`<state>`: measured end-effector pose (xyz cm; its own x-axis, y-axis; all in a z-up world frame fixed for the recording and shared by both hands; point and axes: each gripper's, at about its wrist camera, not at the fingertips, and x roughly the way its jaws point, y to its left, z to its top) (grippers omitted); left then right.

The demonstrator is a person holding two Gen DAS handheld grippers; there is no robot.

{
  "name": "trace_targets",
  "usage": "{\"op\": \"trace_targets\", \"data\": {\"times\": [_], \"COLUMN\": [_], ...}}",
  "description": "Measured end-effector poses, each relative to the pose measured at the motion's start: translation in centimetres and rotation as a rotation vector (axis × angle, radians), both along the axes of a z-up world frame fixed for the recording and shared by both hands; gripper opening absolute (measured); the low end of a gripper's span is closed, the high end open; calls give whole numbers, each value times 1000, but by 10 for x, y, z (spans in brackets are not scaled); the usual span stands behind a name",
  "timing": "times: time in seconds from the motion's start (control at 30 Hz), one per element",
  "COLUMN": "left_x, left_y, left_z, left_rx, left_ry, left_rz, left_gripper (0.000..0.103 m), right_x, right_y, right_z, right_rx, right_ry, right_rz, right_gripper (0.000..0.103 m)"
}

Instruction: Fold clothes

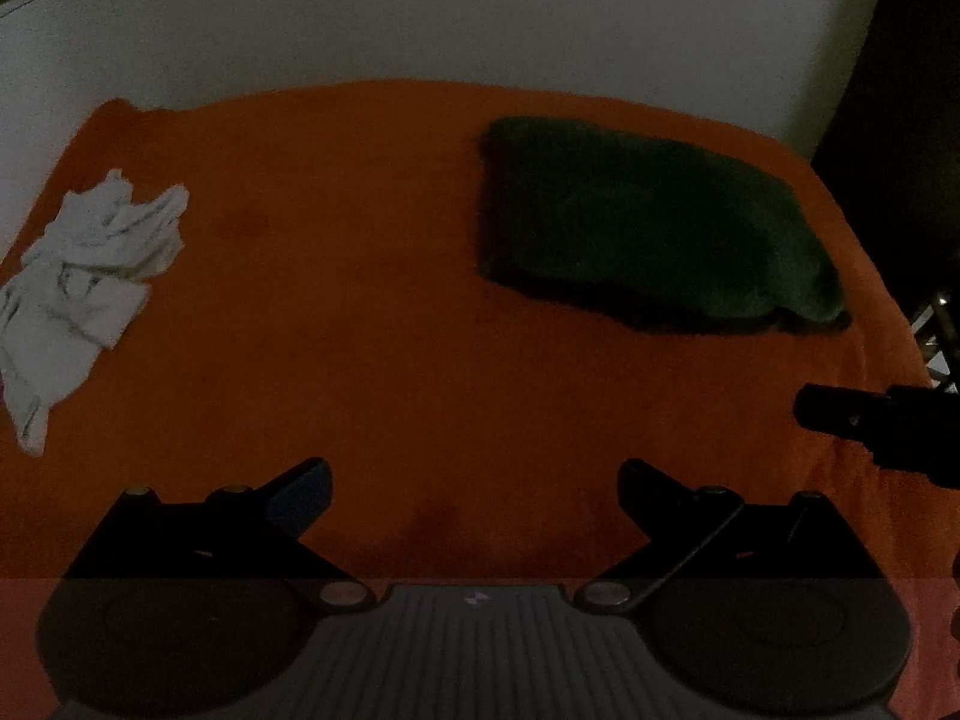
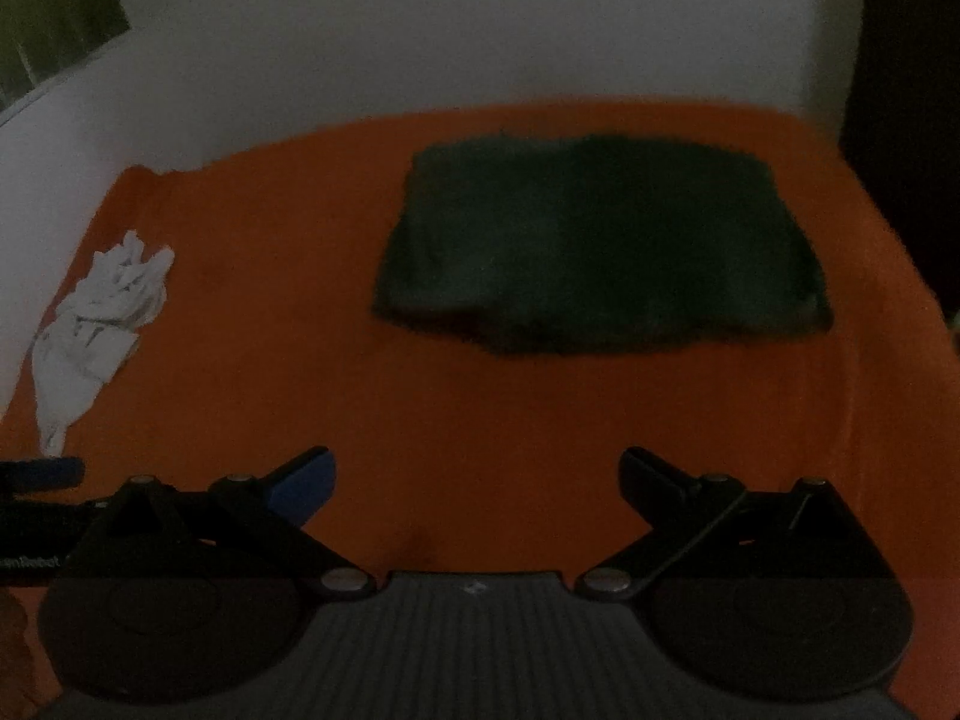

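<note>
A dark green garment (image 1: pixel 648 222) (image 2: pixel 600 246) lies folded into a flat rectangle at the far right of the orange-covered surface (image 1: pixel 360 300) (image 2: pixel 300 360). A crumpled white garment (image 1: pixel 84 288) (image 2: pixel 96 318) lies in a heap at the far left edge. My left gripper (image 1: pixel 474 480) hovers over the near part of the surface, open, with nothing between its fingers. My right gripper (image 2: pixel 474 474) is likewise open and empty, short of the green garment. Its tip (image 1: pixel 840 414) shows at the right edge of the left wrist view.
A white wall (image 1: pixel 420 12) rises directly behind the surface. A dark opening (image 1: pixel 900 90) lies to the right, past the surface's edge. A window corner (image 2: pixel 42 18) shows at upper left. The lighting is dim.
</note>
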<state>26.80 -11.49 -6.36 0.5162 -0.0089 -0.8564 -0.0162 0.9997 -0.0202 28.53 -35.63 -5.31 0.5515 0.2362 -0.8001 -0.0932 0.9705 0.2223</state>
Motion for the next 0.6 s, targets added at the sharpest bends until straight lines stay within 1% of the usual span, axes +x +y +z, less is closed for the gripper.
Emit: {"op": "trace_targets", "data": {"times": [0.07,0.13,0.3,0.37,0.5,0.6], "left_x": [-2,-4,-7,-9,-13,-14], "left_y": [0,-1,0,4,8,18], "left_z": [2,9,14,12,9,6], "left_rx": [0,14,49,49,48,5], "left_ry": [15,5,-4,20,41,52], "left_rz": [18,41,57,67,28,58], "left_gripper": [103,103,103,103,103,103], "right_x": [-21,-27,-32,-36,-44,-52], "right_y": [12,22,39,49,65,68], "right_z": [7,5,-9,-10,-7,-6], "right_rx": [-3,-33,-3,-11,-20,7], "right_ry": [34,77,133,132,121,110], "right_rz": [23,68,86,104,147,142], "right_gripper": [102,102,102,102,102,102]}}
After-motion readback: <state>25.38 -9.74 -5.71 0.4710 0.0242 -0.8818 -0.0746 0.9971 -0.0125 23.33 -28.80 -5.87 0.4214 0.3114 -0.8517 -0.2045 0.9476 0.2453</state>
